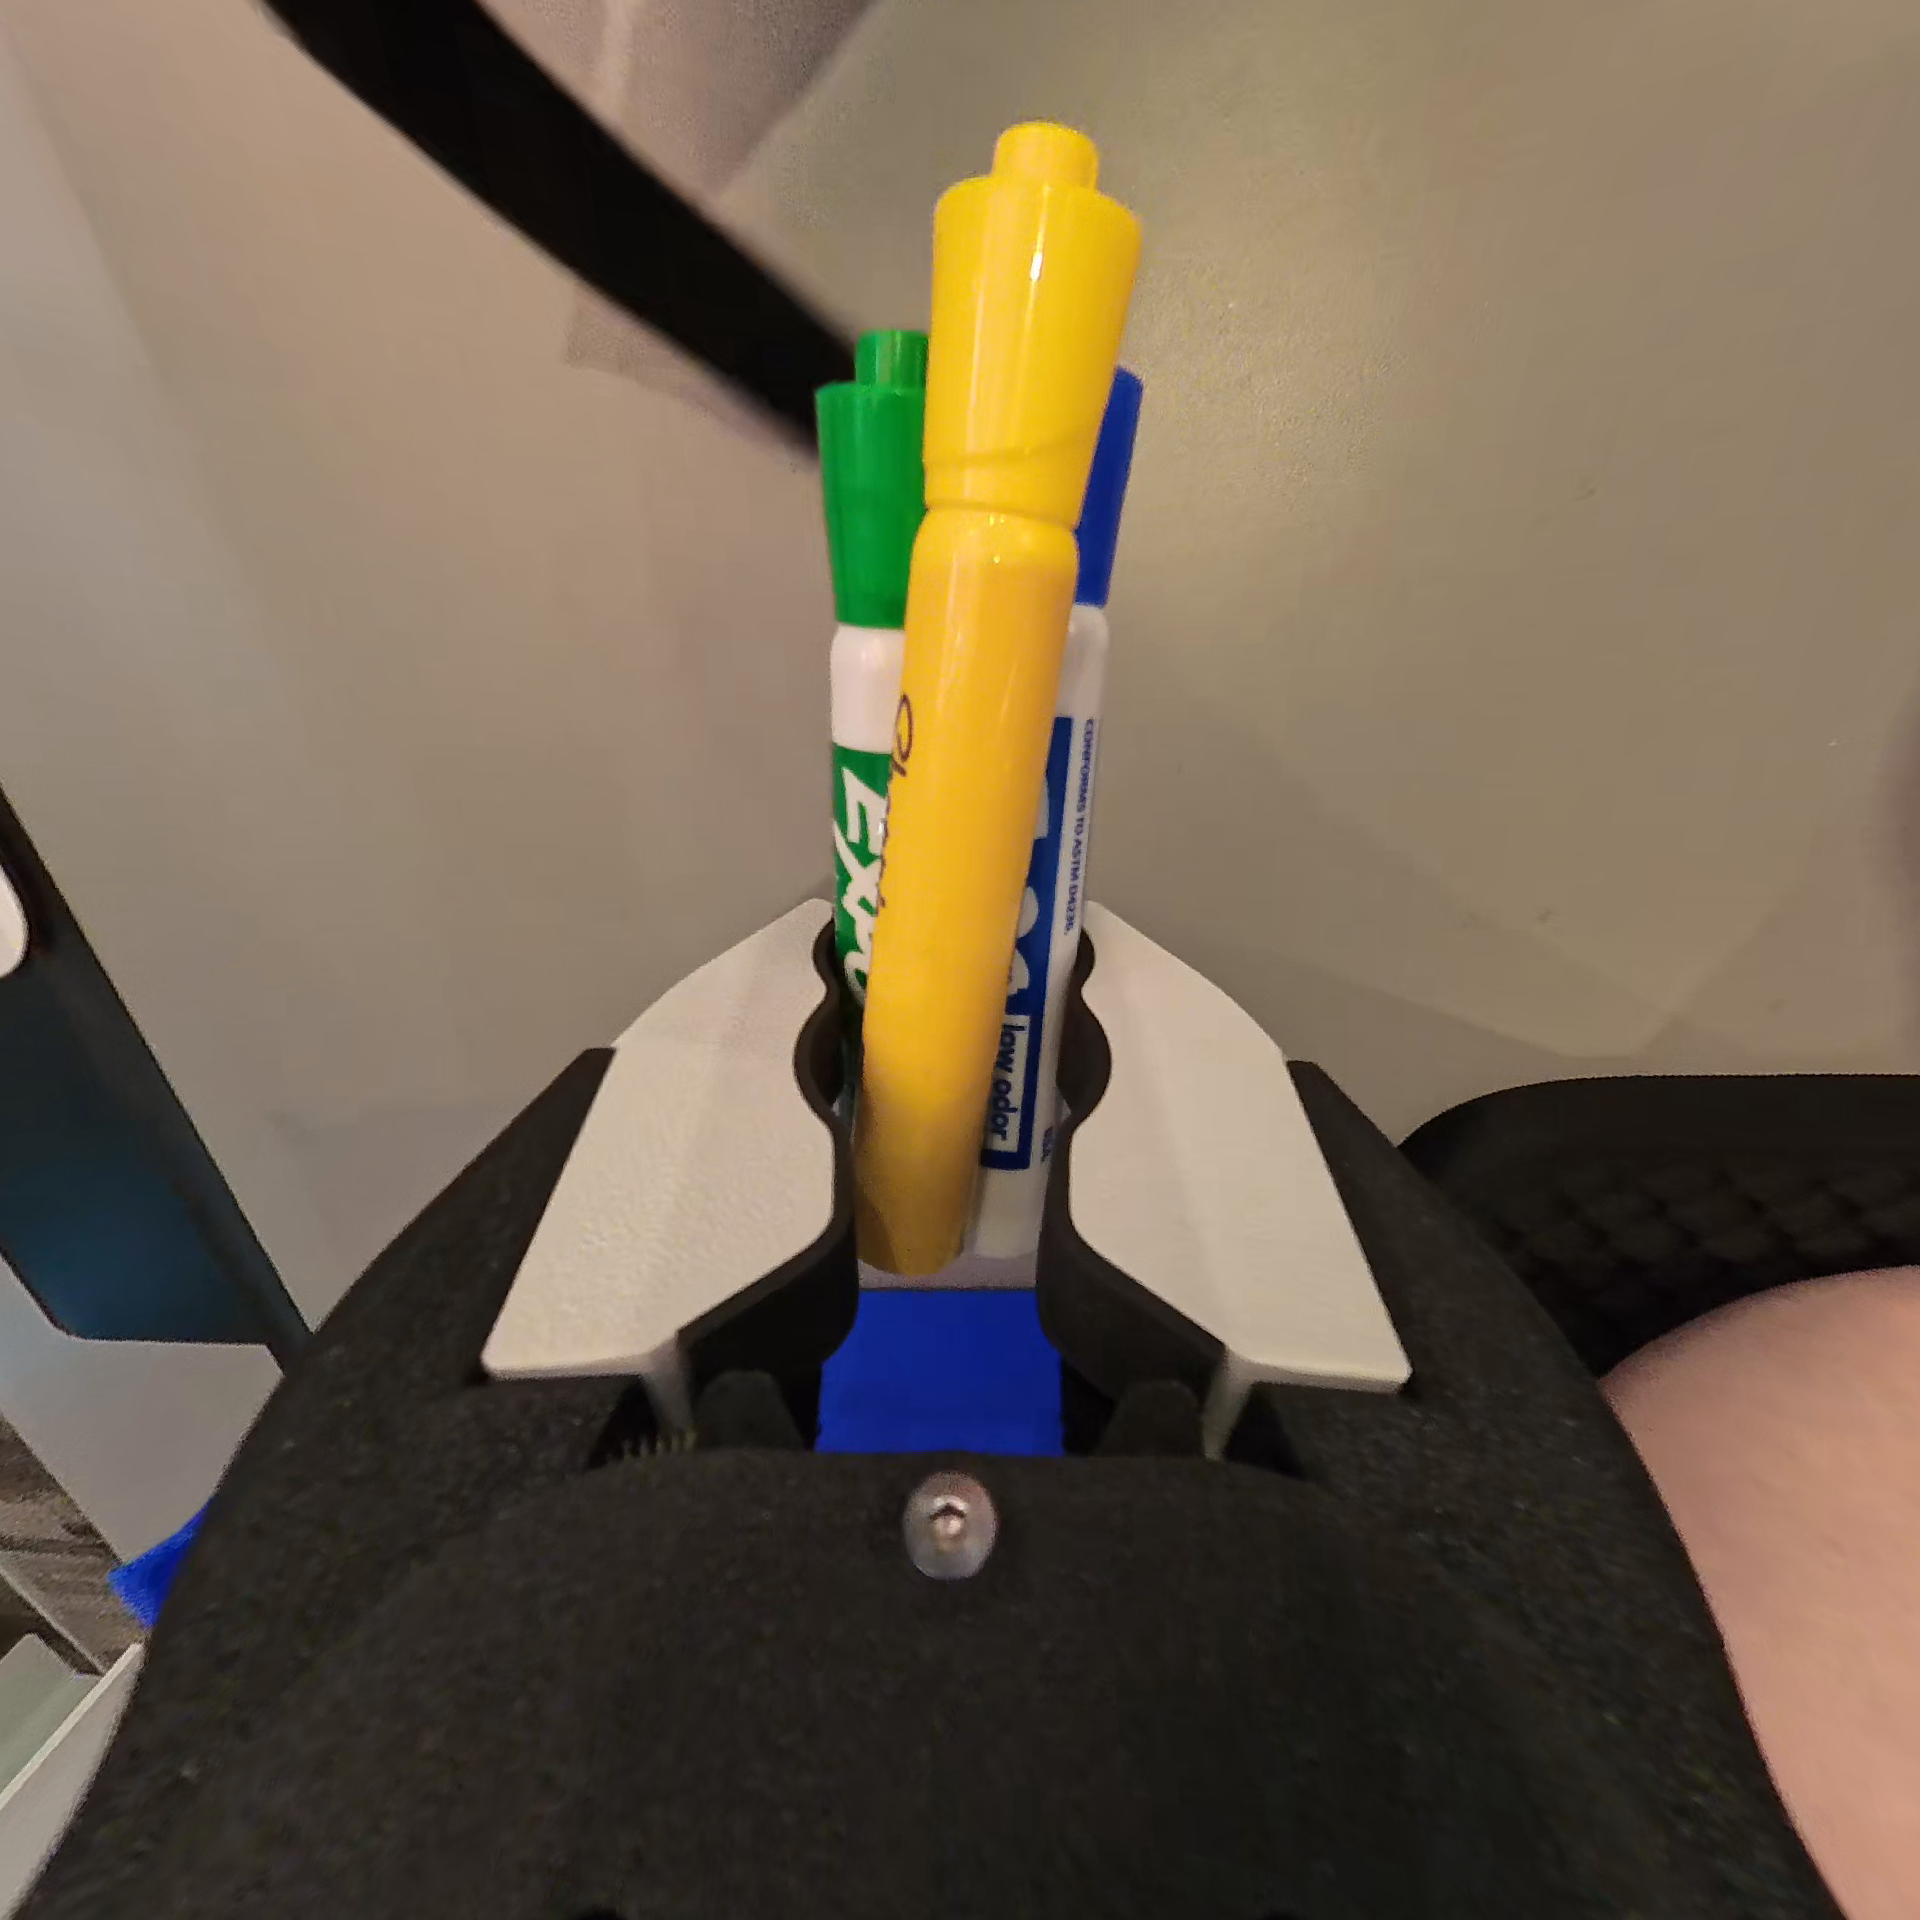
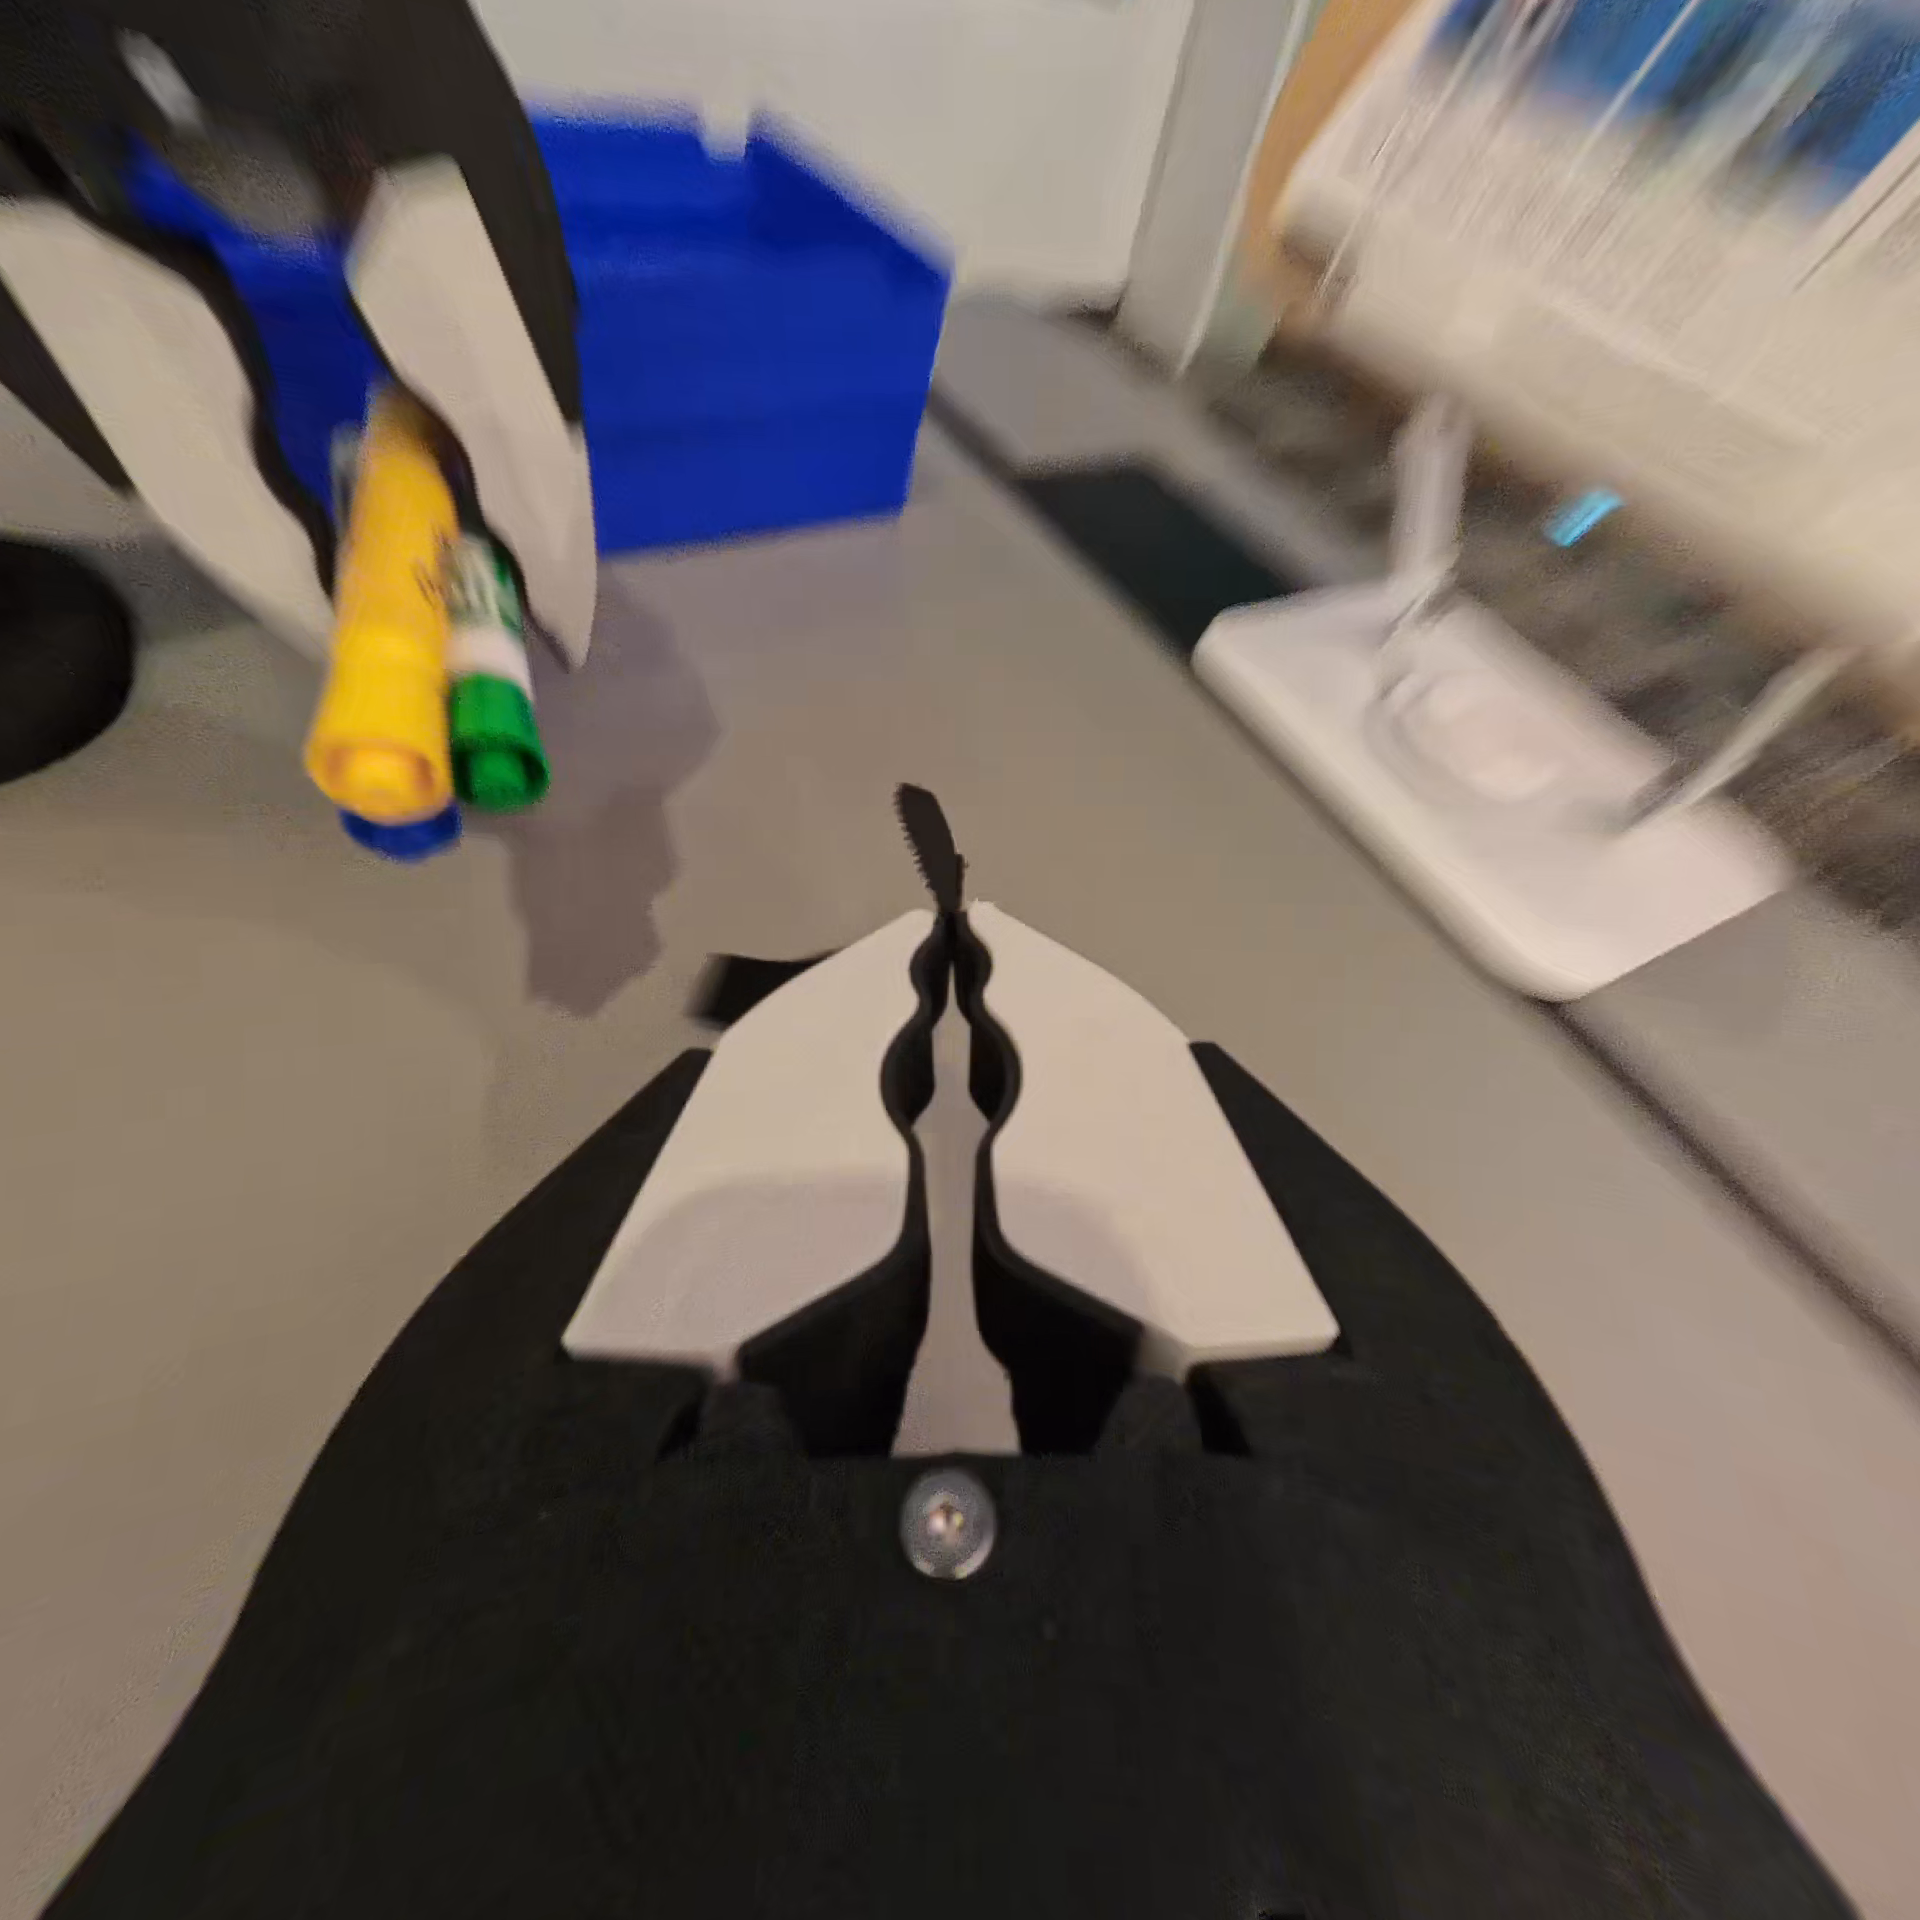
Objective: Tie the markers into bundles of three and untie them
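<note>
3 markers clamped in one gripper, a strap pinched in the other.

The left gripper (image 1: 951, 1039) jaws squeeze the yellow plastic marker (image 1: 997, 665), green-capped marker (image 1: 868, 582) and blue-capped marker (image 1: 1096, 623) above the grey counter (image 2: 935, 727), near the blue plastic bin (image 2: 748, 343); the right gripper (image 2: 951, 920) jaws press together on a thin black strap (image 2: 930, 836).

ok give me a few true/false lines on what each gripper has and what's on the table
1. The left gripper clamps three markers: yellow marker, green marker, blue marker. True.
2. The right gripper is wide open and empty. False: it is shut on a black strap.
3. A blue bin stands on the grey table. True.
4. The markers are uncapped. False: all three caps are on.
</note>
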A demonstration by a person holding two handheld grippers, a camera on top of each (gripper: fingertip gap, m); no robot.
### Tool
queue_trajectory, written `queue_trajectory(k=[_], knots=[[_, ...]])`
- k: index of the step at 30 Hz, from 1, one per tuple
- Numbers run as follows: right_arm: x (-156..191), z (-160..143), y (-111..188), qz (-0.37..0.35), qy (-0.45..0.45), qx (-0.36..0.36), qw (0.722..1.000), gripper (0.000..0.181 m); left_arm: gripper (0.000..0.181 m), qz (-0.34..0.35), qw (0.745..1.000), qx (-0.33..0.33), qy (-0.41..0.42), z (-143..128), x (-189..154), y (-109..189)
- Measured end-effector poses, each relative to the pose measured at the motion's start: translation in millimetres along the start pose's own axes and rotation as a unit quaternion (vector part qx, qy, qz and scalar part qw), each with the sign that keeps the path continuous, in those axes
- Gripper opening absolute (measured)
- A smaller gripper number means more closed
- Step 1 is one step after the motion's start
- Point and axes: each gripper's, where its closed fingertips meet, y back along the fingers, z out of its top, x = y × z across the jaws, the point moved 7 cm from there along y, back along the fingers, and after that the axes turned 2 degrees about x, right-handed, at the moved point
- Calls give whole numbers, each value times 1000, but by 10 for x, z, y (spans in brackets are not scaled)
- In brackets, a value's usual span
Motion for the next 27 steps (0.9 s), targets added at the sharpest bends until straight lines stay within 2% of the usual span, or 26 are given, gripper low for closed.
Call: queue_trajectory(k=[2,4,8,12,20,27], knots=[[52,236,226,-72,75,-88,991,1,38,-1,1000,2,1,2,13,-21],[211,366,349,-120,161,-136,970,1,38,-5,1000,2,3,7,21,-37],[651,437,298,-137,312,-159,927,1,38,-4,1000,0,4,9,32,-46],[1002,528,230,-135,390,-185,892,1,38,0,1000,6,8,-4,41,-48],[1397,490,-129,-147,537,-157,816,1,38,6,1000,0,4,32,38,-31],[1506,322,-219,-155,625,-137,753,2,38,4,1000,1,1,53,28,-32]])
